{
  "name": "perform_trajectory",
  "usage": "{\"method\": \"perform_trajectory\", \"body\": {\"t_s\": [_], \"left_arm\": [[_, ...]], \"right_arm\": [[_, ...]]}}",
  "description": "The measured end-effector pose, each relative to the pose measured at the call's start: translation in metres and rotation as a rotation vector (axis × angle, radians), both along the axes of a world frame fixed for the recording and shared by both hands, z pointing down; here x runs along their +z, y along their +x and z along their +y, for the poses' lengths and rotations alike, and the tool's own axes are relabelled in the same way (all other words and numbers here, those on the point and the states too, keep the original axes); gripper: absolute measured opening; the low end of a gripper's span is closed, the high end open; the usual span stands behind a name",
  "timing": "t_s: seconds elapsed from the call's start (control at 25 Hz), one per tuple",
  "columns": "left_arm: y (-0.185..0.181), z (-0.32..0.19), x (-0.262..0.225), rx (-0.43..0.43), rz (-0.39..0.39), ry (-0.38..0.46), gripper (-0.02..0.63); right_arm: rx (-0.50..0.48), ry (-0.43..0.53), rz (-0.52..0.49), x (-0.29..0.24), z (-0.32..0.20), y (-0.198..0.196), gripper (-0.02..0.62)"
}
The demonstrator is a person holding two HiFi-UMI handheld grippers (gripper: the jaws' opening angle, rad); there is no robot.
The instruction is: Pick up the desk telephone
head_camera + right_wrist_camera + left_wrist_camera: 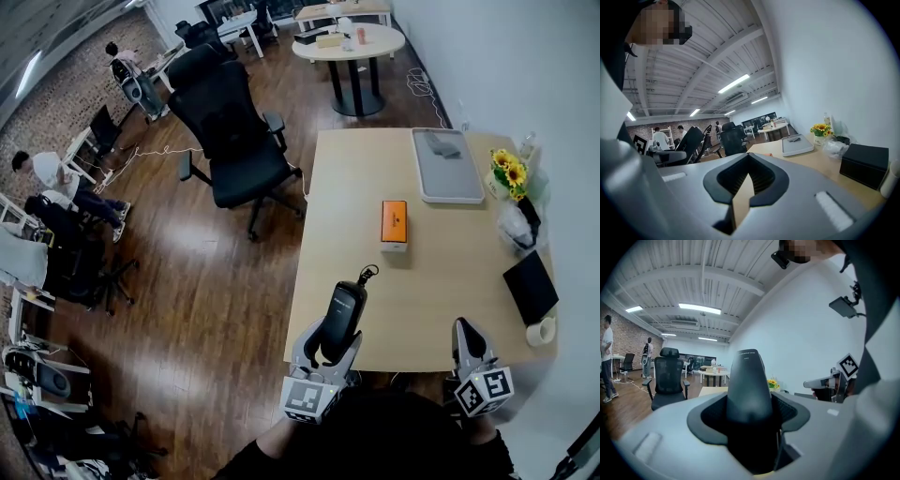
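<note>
From the head view, the left gripper is clamped on the black telephone handset. The handset rises out of the jaws over the near left corner of the pale wooden desk, with a short loop of cord at its far end. The right gripper hangs at the desk's near edge, well apart from the handset. Each gripper carries a cube with black-and-white square markers. An orange box lies mid-desk, and its print is too small to read. Beyond it are a grey tray and sunflowers, and nearer on the right a black box and a white roll. A black office chair stands on the dark floor to the left.

In the left gripper view, the jaws press against both sides of the handset, which fills the gap and stands upright. A line of pale lettering near its top is too small to read. The right gripper shows off to the right.

In the right gripper view, the jaws meet with only a thin sliver of desk showing between them, and nothing is held. The tray, sunflowers and black box sit ahead along the wall.
</note>
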State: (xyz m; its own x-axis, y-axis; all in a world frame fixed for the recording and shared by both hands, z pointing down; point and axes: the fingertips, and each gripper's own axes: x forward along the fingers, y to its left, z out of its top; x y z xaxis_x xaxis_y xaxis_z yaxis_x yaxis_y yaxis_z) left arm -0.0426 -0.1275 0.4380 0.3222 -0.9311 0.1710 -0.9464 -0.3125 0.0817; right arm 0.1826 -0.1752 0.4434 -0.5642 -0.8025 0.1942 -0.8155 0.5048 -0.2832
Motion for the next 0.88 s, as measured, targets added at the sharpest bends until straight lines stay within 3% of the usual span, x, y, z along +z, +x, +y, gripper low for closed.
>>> {"method": "perform_trajectory", "body": {"t_s": [0.68, 0.88], "left_arm": [[0.0007, 0.0019, 0.0051, 0.01, -0.023, -0.021, 0.261], [0.0021, 0.001, 0.0005, 0.009, -0.016, 0.007, 0.261]], "right_arm": [[-0.022, 0.012, 0.006, -0.0003, 0.0, -0.0071, 0.0], [-0.022, 0.014, 0.007, -0.0008, 0.0006, -0.0065, 0.0]]}}
